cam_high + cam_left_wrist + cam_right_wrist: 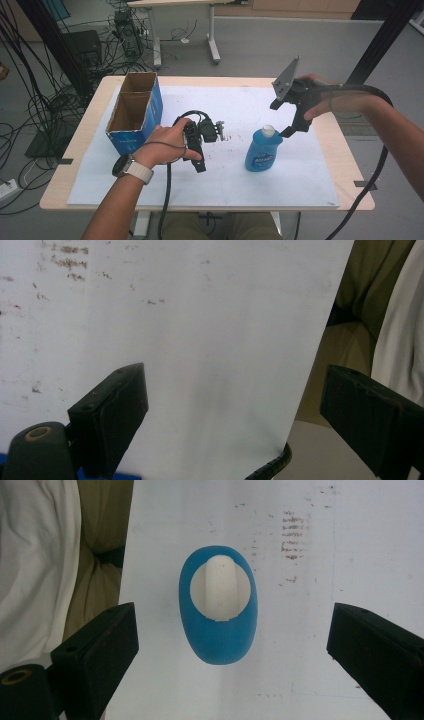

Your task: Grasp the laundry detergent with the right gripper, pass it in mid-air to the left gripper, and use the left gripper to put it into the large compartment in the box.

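Blue dish-soap bottle (263, 150) upright on the white mat (300, 185), right of centre, white cap up; right gripper (290, 131) poised directly above the cap, jaws spread wide and empty, likely lined up for a top-down grab; left gripper (200, 162) parked low over bare mat, jaws wide, nothing held; open cardboard box (134, 112) at left, probably the destination; label lettering too blurred to read.

A blue soap bottle (263, 150) stands upright on the white sheet (300, 170), near the middle of the tabletop (345, 145). It has a white cap (268, 130) on top (the cap looks closed). From straight above, the bottle (219, 612) looks like a blue oval with a white circle inside.
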{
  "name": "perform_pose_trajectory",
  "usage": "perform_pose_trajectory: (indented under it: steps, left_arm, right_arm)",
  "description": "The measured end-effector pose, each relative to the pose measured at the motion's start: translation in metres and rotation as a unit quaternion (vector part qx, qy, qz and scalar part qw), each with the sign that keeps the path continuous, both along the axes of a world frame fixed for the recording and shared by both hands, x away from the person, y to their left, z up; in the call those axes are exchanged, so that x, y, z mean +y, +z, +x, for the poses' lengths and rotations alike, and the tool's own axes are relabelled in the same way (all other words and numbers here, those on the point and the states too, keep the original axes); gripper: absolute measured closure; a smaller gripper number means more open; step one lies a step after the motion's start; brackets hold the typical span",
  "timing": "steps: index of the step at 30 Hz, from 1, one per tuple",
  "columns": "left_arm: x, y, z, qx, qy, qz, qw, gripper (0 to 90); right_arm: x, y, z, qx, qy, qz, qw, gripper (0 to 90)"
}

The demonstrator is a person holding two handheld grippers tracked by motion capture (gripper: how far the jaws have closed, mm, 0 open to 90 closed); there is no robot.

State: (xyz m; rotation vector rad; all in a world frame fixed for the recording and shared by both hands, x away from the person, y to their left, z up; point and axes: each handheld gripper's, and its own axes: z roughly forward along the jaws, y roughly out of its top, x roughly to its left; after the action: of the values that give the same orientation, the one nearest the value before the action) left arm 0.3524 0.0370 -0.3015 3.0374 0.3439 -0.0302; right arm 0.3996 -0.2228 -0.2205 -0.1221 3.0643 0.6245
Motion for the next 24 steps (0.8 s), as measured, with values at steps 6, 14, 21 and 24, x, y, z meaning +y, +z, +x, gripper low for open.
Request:
perform_pose_trajectory:
  steps: [6,14,21,24]
  left_arm:
    - [-0.001,0.0,0.0,-0.001,-0.001,0.0,1.0,12.3]
    - [0.0,0.0,-0.001,-0.002,0.001,-0.002,1.0,12.4]
    - [0.0,-0.001,-0.001,-0.004,0.004,-0.006,1.0,12.3]
    - [-0.001,-0.002,-0.001,-0.002,0.002,-0.004,1.0,12.3]
  right_arm:
    - [-0.005,-0.008,0.0,-0.001,0.004,0.004,1.0,6.1]
    - [-0.015,-0.018,0.002,-0.001,0.003,0.013,0.9999,5.9]
    - [-0.025,-0.031,0.003,0.003,0.0,0.018,0.9998,6.0]
    - [-0.028,-0.036,0.003,0.003,0.002,0.022,0.9998,5.9]
